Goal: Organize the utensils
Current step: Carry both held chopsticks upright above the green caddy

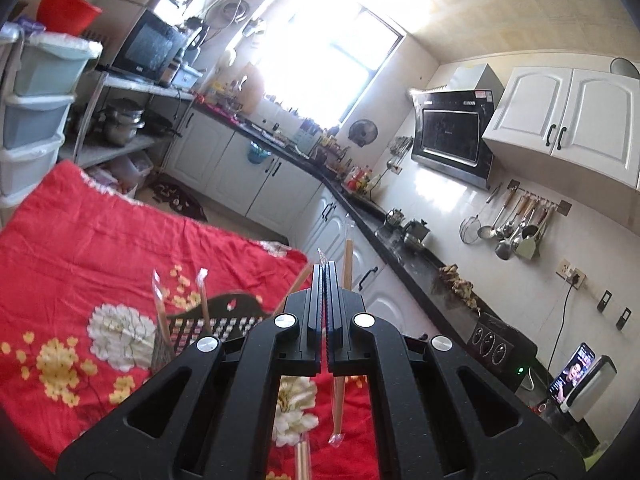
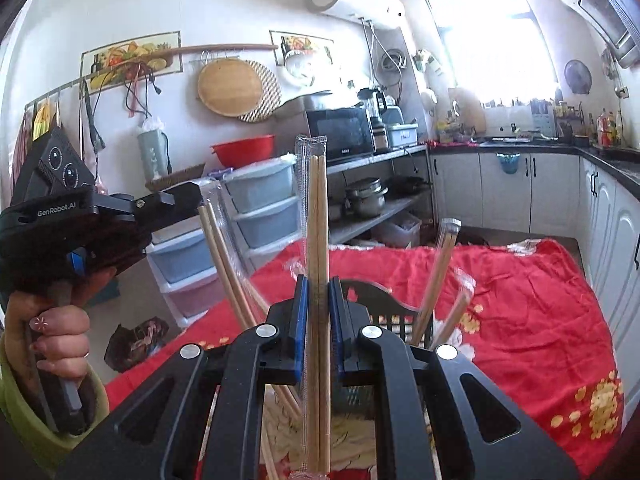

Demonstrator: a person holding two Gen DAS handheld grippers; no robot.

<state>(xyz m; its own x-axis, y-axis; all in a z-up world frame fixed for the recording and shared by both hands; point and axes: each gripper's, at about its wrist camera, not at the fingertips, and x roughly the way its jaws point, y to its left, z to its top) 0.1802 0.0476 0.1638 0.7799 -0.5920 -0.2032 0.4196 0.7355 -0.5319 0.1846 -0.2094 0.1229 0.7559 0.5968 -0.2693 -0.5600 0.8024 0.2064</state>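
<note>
My right gripper (image 2: 318, 280) is shut on an upright wrapped pair of wooden chopsticks (image 2: 317, 216), held just in front of a black perforated utensil basket (image 2: 384, 308) on the red floral cloth (image 2: 520, 304). Other wrapped pairs (image 2: 436, 280) stand in the basket. My left gripper (image 2: 188, 198) is at the left, shut on the plastic wrapper of another wrapped pair (image 2: 228, 264) that hangs slanted. In the left wrist view that gripper (image 1: 325, 270) is closed, its pair (image 1: 345, 320) beside its right finger, above the basket (image 1: 208, 324) with pairs (image 1: 160, 308) in it.
The red cloth (image 1: 100, 240) covers the table. Stacked plastic drawers (image 2: 260, 216) and a metal shelf with pots (image 2: 368, 200) stand behind it. White cabinets (image 2: 612, 216) and a dark counter (image 1: 420, 264) run along the right. A dark bag (image 2: 136, 340) lies on the floor.
</note>
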